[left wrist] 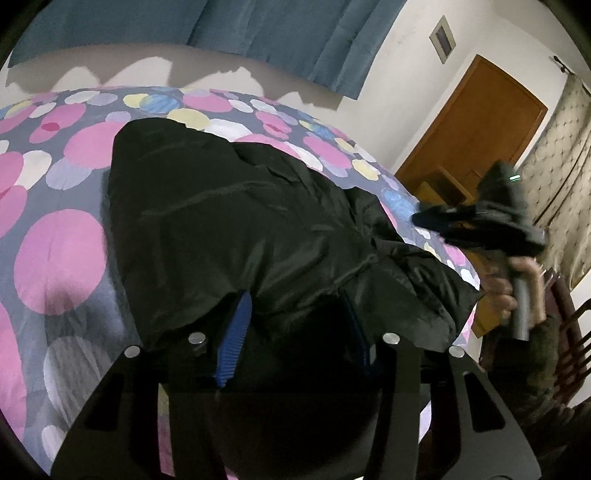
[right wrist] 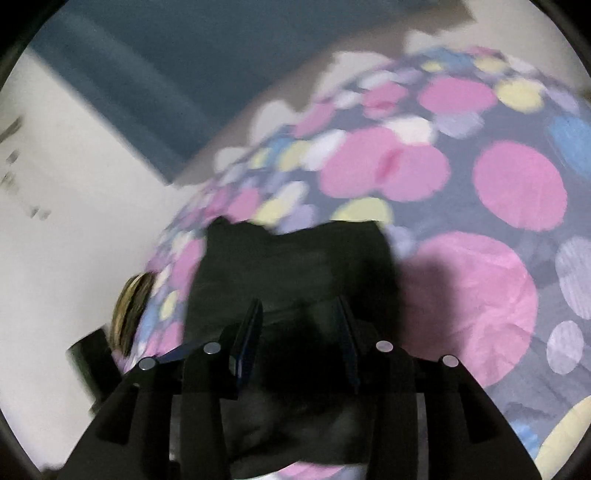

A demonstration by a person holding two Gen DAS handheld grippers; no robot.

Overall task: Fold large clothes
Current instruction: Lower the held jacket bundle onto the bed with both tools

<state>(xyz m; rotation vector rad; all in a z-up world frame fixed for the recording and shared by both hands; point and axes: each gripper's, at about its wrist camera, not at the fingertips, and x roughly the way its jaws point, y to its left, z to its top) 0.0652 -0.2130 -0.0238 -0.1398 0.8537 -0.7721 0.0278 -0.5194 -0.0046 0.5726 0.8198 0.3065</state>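
The right wrist view is blurry, so small things in it are hard to make out. In both views the bottom of the picture is filled by the black body of the tool, and it hides the near edge of the cloth.

The big black jacket [left wrist: 236,236] fills the middle of the left wrist view. It lies spread on the bed [left wrist: 55,258], and its lower right part is bunched in folds. The left hand-held gripper [left wrist: 295,325] sits at the bottom middle, right at the near edge of the jacket. Its two blue fingers [left wrist: 234,339] stand partly open with black cloth between them. The cloth is too dark to tell if the pads press on it.

In the right wrist view the jacket [right wrist: 295,266] is a dark block in the lower middle. The right hand-held gripper [right wrist: 301,325] is just below it, fingers partly open, with dark cloth between and under them. I cannot tell if they grip it. In the left wrist view the right hand-held gripper [left wrist: 476,218] shows at the right edge, above the bed edge, blurred, with the person's hand [left wrist: 517,291] on its handle.

The bed cover is grey with big pink, yellow, white and blue dots. A blue curtain [left wrist: 258,33] hangs at the top. A brown door [left wrist: 476,125] stands at the upper right in a white wall [left wrist: 406,74].
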